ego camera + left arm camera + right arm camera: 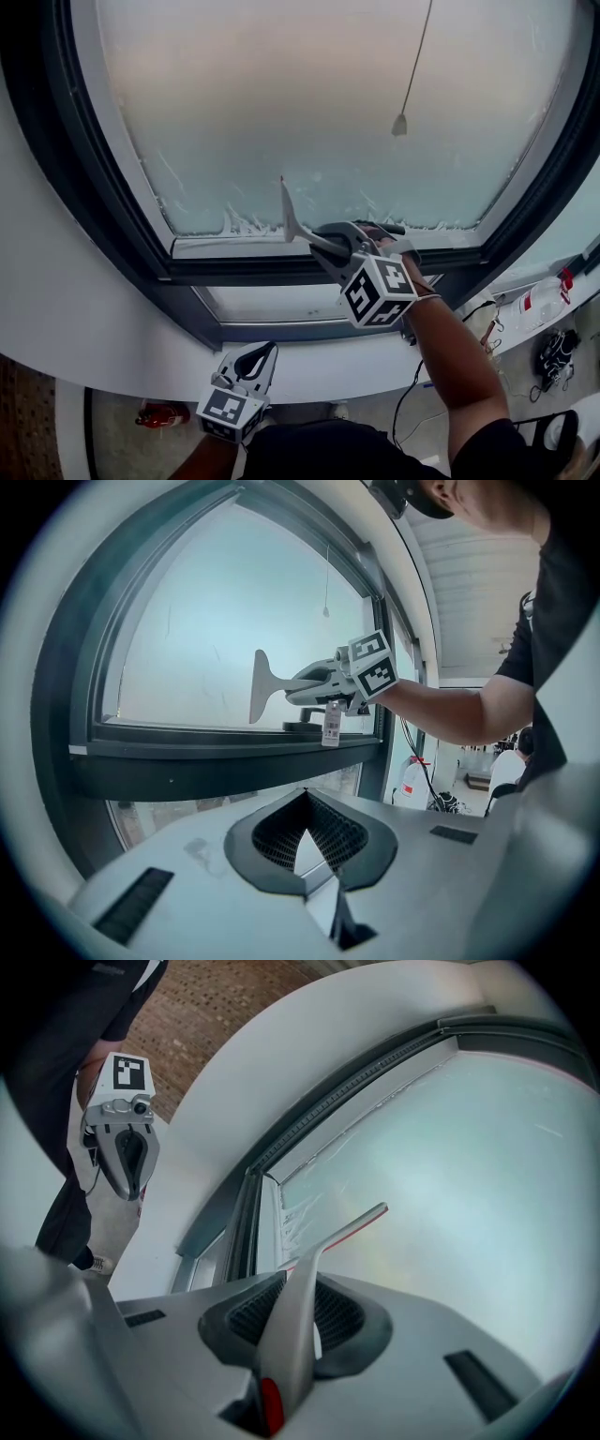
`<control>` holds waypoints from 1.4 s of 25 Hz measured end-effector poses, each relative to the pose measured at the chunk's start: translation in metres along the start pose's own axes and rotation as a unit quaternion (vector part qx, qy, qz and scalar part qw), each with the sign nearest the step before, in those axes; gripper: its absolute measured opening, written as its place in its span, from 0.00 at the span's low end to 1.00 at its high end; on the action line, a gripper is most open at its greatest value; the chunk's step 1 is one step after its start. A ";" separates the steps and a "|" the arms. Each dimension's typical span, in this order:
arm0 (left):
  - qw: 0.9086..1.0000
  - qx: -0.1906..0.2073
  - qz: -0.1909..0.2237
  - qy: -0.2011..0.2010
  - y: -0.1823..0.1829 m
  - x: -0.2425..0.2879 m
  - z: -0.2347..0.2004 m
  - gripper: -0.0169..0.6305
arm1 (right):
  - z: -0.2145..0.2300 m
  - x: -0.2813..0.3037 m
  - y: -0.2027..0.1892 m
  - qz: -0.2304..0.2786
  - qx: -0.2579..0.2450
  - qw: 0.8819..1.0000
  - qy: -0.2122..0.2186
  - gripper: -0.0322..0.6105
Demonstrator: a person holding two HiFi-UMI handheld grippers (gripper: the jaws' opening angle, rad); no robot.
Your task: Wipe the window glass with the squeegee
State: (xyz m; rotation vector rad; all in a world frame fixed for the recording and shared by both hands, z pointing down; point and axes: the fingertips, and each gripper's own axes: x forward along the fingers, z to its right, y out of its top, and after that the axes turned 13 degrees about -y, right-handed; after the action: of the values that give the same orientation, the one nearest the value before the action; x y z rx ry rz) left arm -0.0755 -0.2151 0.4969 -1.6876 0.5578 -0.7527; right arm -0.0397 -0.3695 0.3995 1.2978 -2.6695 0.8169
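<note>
The right gripper (302, 1288) has its jaws pressed onto the grey handle of the squeegee (292, 1335), which runs up between the ribbed pads. From the grip the handle widens into a flat blade (349, 1229) that lies against the window glass (469, 1166). In the head view the blade edge stands nearly upright on the pane, low down and just above the bottom rail of the dark window frame (281, 272). A ragged line of white suds (246, 223) clings to the glass along that bottom edge, to the left of the blade. A white tag (330, 726) hangs from the squeegee's handle below the right gripper's marker cube (378, 291).

The left gripper (305, 803) is held lower and nearer the person, well apart from the window. Its jaw tips are together and nothing sits between the pads. It points towards the curved white wall under the sill.

Farther out, a thin cord with a small pull (400, 124) hangs in front of the upper right part of the glass. A clear spray bottle (542, 298) with a red top stands on the floor to the right, near loose cables. A red object (159, 413) lies on the floor at the lower left; it may be another bottle, but it is too small to tell.
</note>
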 end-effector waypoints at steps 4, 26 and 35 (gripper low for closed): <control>1.000 0.003 0.003 -0.008 -0.002 0.007 0.006 0.03 | 0.008 -0.013 -0.018 -0.012 0.002 1.000 -0.005 0.16; 0.999 0.013 0.004 -0.031 0.006 0.023 0.028 0.03 | 0.037 -0.057 -0.077 -0.069 0.002 0.997 -0.025 0.16; 0.999 0.014 0.007 -0.035 0.005 0.013 0.026 0.03 | 0.037 -0.059 -0.080 -0.079 0.022 0.996 -0.024 0.16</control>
State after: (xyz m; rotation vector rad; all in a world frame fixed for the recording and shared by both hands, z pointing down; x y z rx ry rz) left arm -0.0471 -0.2083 0.4908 -1.6753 0.5072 -0.6850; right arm 0.0638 -0.3857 0.3861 1.5354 -2.5554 0.8373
